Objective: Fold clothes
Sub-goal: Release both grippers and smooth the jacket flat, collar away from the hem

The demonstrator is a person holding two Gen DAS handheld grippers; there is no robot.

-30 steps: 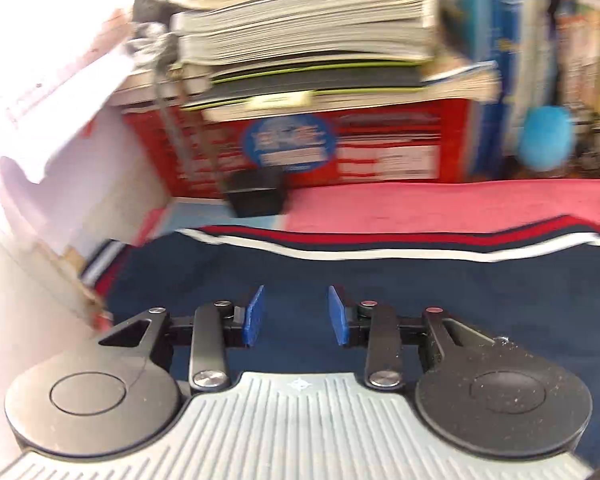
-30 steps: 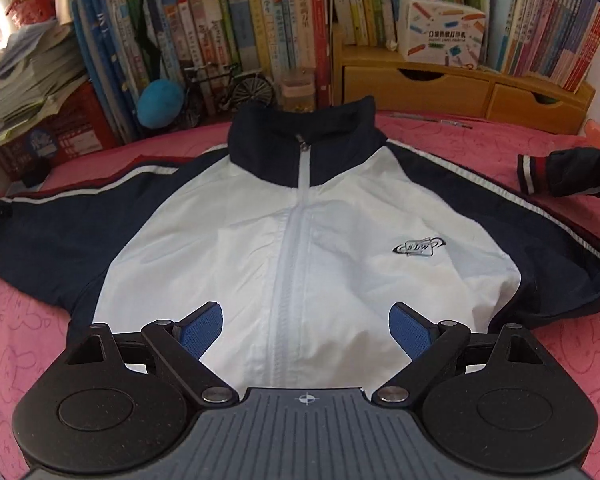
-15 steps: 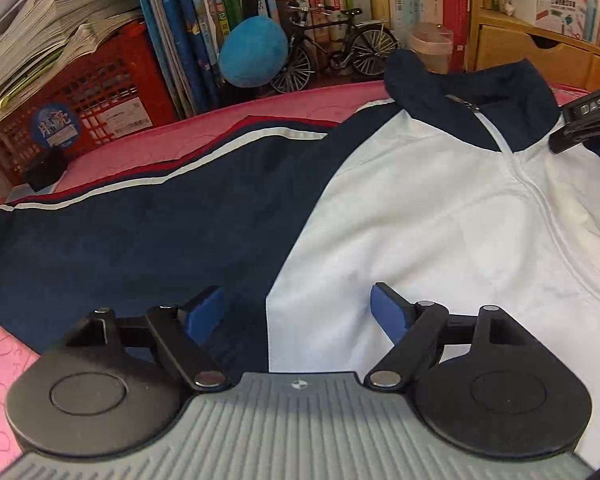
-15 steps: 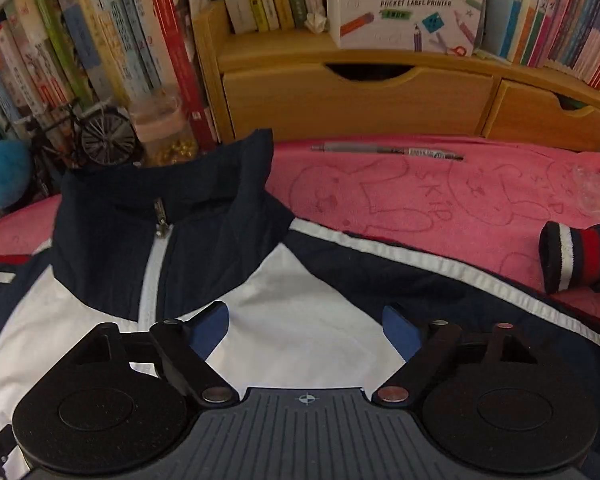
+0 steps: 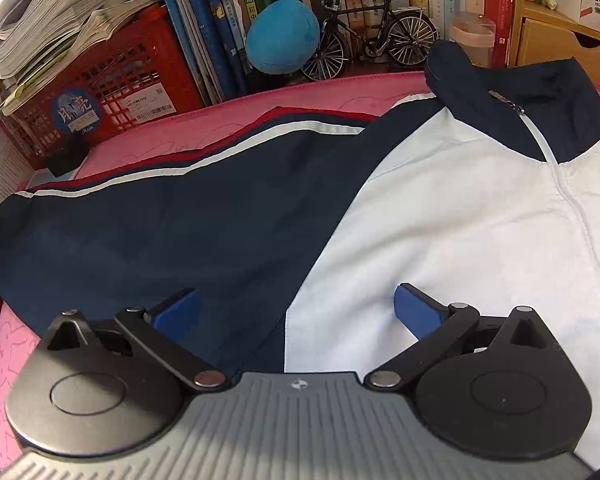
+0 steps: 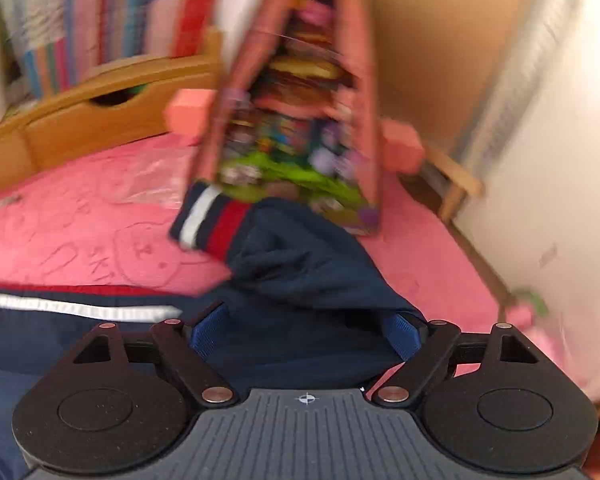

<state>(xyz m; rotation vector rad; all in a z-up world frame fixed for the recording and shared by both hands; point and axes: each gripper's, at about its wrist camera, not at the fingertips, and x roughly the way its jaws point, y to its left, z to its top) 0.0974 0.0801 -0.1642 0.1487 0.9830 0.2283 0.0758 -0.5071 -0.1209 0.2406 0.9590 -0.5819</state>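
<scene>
A navy and white zip jacket (image 5: 440,216) lies front-up on a pink cloth (image 5: 188,132), its left sleeve (image 5: 140,232) stretched out flat toward the left. My left gripper (image 5: 296,312) hovers open over the seam between the navy sleeve and the white front. In the blurred right wrist view, the jacket's other sleeve (image 6: 300,264) lies bunched, its striped cuff (image 6: 212,220) pointing away. My right gripper (image 6: 306,336) is open, and the bunched navy cloth lies between its blue fingers (image 6: 206,330).
Behind the jacket stand a red crate (image 5: 112,88) under stacked papers, a row of books, a blue ball (image 5: 282,40), a model bicycle (image 5: 364,36) and a plastic jar (image 5: 470,40). On the right a wooden drawer unit (image 6: 92,120), a colourful box (image 6: 296,120) and a white wall (image 6: 540,160) border the cloth.
The right gripper has swung fast from the collar to the right sleeve, and cloth now lies between its fingers. The left gripper shifted only slightly over the sleeve seam, still open.
</scene>
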